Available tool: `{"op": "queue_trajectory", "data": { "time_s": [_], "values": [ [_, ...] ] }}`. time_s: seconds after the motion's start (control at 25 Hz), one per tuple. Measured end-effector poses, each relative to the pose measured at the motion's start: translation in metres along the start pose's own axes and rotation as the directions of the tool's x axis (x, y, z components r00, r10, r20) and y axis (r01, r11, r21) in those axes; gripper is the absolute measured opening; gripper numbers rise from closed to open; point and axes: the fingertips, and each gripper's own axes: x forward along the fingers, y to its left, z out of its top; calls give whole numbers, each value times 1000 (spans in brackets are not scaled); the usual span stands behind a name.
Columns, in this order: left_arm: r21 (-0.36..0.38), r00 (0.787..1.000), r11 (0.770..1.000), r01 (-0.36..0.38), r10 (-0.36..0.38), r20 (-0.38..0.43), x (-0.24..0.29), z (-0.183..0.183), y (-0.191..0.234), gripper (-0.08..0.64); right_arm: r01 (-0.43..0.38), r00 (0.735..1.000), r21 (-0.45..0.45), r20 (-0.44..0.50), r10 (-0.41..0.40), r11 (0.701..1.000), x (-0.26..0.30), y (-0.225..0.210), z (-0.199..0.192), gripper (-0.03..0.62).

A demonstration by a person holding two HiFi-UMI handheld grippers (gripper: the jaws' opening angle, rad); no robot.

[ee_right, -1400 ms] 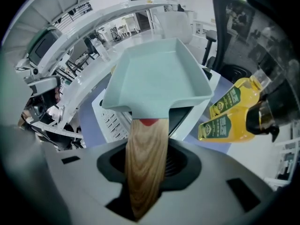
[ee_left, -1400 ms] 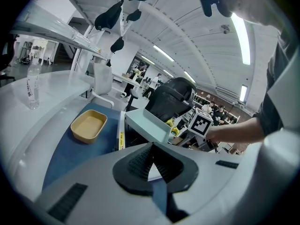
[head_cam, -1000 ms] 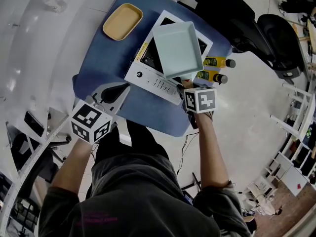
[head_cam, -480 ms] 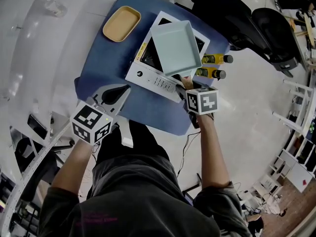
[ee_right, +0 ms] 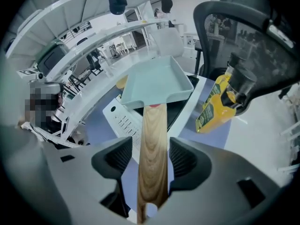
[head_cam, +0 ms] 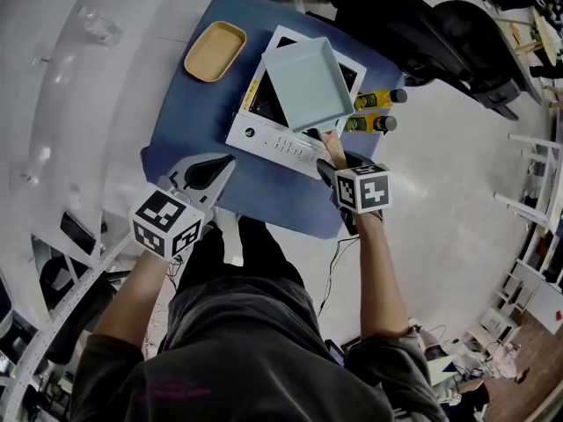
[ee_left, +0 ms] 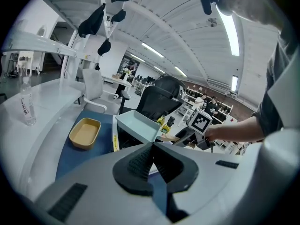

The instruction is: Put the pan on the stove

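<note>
The pan [head_cam: 306, 82] is sitting on the stove [head_cam: 274, 141] on the blue worktop [head_cam: 189, 112]. The right gripper [ee_right: 151, 157] is holding its fingers apart, having just been opening them, with the wooden handle [ee_right: 153, 125] lying unclamped between them. The left gripper [ee_left: 151, 159] is keeping its fingers together on nothing.

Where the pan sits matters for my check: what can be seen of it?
The pan is a pale blue-green, shallow rectangular tray with flared walls, empty and upright, looking like enamelled metal. It appears to rest on the dark top of the stove. Its wooden handle sticks out over the control panel, between the jaws of the right hand-held gripper, which have just been opening and stand clear of it.
</note>
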Motion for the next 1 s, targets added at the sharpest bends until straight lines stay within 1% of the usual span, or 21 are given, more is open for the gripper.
{"op": "queue_trajectory", "data": {
  "time_s": [0.12, 0.28, 0.48, 0.64, 0.8, 0.88, 1.0],
  "values": [
    [24, 1000, 1000, 7, -7, -2, -7, 5, -5, 2, 11, 1000, 18, 10, -11, 1000, -5, 3, -6, 243],
    [49, 1000, 999, 22, -22, -1, -15, 12, -12, 2, 48, 998, 55, 26, -49, 997, -16, 0, -16, 252],
    [83, 999, 995, 46, -47, 7, -28, 16, -23, 2, 121, 989, 89, 70, -127, 989, -41, -4, -26, 252],
    [110, 998, 992, 62, -64, 18, -44, 21, -31, 2, 174, 977, 122, 106, -187, 977, -64, 0, -33, 252],
    [136, 996, 988, 73, -78, 36, -63, 26, -36, 2, 210, 957, 121, 179, -230, 970, -89, 18, -30, 250],
    [146, 996, 986, 76, -83, 44, -73, 29, -37, 2, 216, 945, 130, 220, -241, 968, -101, 29, -27, 250],
    [162, 994, 983, 81, -91, 56, -86, 32, -39, 2, 199, 926, 137, 299, -232, 970, -119, 51, -15, 250]
  ]
}}
